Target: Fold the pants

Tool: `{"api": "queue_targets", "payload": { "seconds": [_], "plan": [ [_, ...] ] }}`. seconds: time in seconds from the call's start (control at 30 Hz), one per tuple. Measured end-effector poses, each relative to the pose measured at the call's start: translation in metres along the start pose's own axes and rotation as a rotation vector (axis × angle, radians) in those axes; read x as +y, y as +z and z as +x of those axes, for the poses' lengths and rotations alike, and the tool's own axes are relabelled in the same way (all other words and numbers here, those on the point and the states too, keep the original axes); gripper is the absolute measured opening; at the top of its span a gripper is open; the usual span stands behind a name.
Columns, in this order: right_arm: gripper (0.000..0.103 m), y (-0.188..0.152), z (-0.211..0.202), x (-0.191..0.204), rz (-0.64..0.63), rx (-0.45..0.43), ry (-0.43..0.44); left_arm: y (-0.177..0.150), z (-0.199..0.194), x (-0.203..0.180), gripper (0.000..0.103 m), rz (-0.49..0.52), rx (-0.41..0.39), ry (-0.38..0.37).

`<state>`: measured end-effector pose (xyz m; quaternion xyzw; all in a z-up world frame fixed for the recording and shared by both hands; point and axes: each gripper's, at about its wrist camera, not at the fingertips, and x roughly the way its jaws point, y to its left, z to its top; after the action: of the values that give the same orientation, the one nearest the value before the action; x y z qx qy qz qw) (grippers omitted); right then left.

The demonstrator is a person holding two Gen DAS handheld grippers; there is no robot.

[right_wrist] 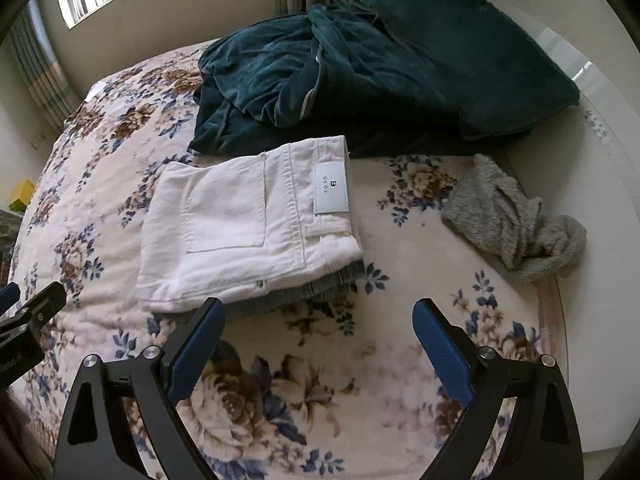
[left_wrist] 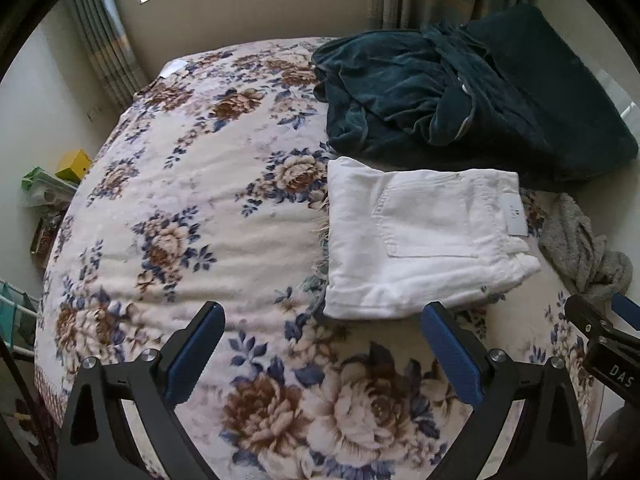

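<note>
Lying now: white pants (left_wrist: 424, 240) folded into a compact rectangle on the floral bedspread (left_wrist: 192, 208), back pocket and waistband label facing up; the fold looks finished, as far as I can judge.
Under the pants: a bluish denim edge (right_wrist: 320, 292) shows beneath the near corner in the right wrist view; whether it is a separate garment or part of the stack I cannot tell.
Pants versus left fingers: the left gripper (left_wrist: 322, 344) has its fingers spread wide and empty; the bundle's near edge lies just beyond the inner finger, not between the two.
Pants versus right fingers: the right gripper (right_wrist: 318, 344) also stands wide and empty; the pants sit ahead and to its left, apart from both fingers.
Neighbours: dark teal velvet garment (right_wrist: 340, 64) just behind the pants, edges close or touching; grey fuzzy cloth (right_wrist: 516, 224) well apart to the side.
Risk one: a finger catching the near hem on the way back down would drag the top layer and open the fold.
Risk two: the soft, uneven bed could let the stack slump toward the denim edge.
Risk three: nudging the teal pile could spill it onto the pants.
</note>
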<state>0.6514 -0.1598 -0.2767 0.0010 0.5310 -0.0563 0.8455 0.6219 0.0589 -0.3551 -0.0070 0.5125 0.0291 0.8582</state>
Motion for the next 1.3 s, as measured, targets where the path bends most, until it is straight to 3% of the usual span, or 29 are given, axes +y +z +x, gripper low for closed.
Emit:
{"api": "queue_targets", "payload": {
  "seconds": [0.3, 0.57, 0.93, 1.1, 1.3],
  "plan": [
    [0.097, -0.047, -0.109, -0.01, 0.008, -0.076, 0.003, -0.037, -0.099, 0.007, 0.101, -0.009, -0.068, -0.026],
    [0.097, -0.112, -0.251, -0.015, -0.017, -0.206, -0.005, -0.086, -0.204, 0.008, 0.101, 0.039, -0.156, -0.02],
    [0.097, -0.193, -0.419, -0.045, 0.032, -0.307, 0.032, -0.148, -0.347, 0.025, 0.101, 0.04, -0.289, -0.017],
    [0.097, -0.219, -0.486, -0.053, 0.004, -0.367, 0.048, -0.163, -0.397, 0.031, 0.101, 0.007, -0.337, -0.03],
    [0.097, -0.231, -0.536, -0.062, -0.012, -0.408, 0.096, -0.178, -0.435, 0.027, 0.101, 0.003, -0.386, -0.018]
  ]
}}
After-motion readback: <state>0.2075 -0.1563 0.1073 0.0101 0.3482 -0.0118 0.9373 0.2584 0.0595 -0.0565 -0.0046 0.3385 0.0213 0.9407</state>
